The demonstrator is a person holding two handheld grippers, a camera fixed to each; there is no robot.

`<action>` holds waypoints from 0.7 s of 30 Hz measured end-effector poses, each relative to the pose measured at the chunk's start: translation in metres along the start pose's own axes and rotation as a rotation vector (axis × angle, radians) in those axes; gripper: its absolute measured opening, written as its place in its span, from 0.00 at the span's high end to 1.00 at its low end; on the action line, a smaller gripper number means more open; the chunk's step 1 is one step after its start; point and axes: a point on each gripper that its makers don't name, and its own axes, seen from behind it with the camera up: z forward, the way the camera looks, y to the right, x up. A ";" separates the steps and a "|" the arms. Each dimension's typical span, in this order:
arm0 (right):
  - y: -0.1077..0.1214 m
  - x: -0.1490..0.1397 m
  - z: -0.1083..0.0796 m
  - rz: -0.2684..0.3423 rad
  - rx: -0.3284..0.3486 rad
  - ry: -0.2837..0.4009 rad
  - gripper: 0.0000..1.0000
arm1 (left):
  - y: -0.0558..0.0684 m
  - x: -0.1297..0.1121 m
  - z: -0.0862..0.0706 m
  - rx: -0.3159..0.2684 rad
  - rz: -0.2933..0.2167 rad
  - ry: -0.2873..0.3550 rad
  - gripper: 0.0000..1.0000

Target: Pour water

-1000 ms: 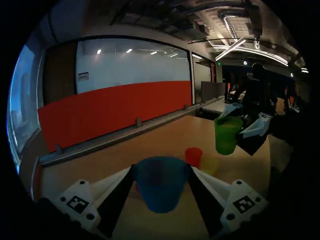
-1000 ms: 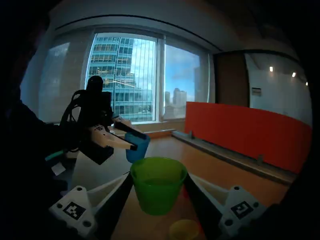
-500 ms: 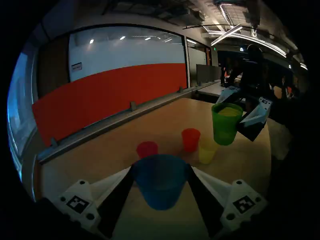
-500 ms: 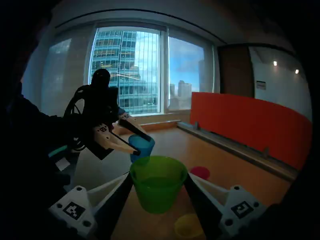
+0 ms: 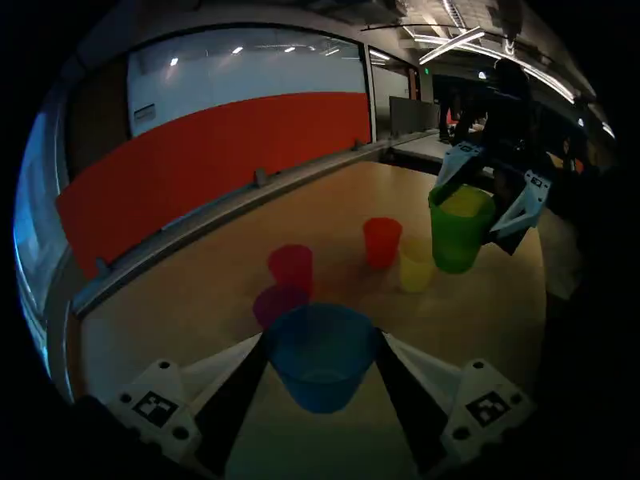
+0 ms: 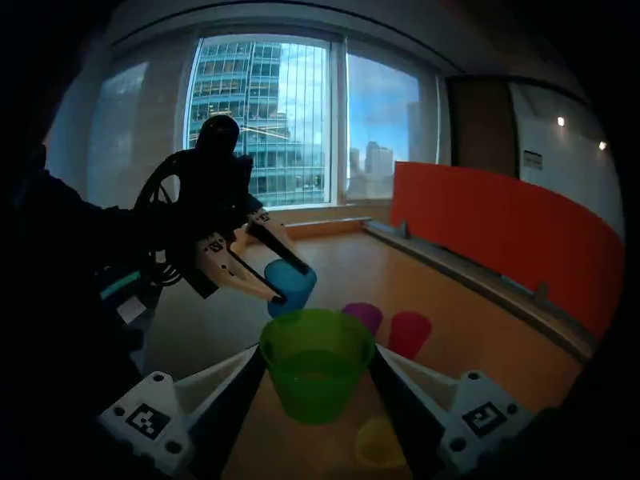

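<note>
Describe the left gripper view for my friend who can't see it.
The left gripper holds a blue cup over a wooden table. A pink cup, purple cup, red cup and yellow cup stand on it, and farther off the right gripper holds a green cup.

Upright green cup (image 6: 317, 368) (part-filled), blue cup (image 5: 322, 360)

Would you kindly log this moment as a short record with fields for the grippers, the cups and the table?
left gripper: shut on the blue plastic cup, held upright
right gripper: shut on the green plastic cup, held upright, liquid inside
standing cups: pink plastic cup, purple plastic cup, red plastic cup, yellow plastic cup
table: light wooden top
pouring: not yet begun, neither held cup is tipped
</note>
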 end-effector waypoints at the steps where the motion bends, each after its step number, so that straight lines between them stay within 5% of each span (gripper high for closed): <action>1: 0.000 -0.002 0.001 -0.001 0.002 -0.006 0.09 | 0.000 -0.002 0.001 -0.002 0.004 -0.009 0.10; 21: -0.007 -0.031 0.011 -0.007 0.051 -0.108 0.09 | 0.007 -0.036 0.022 -0.043 0.055 -0.148 0.10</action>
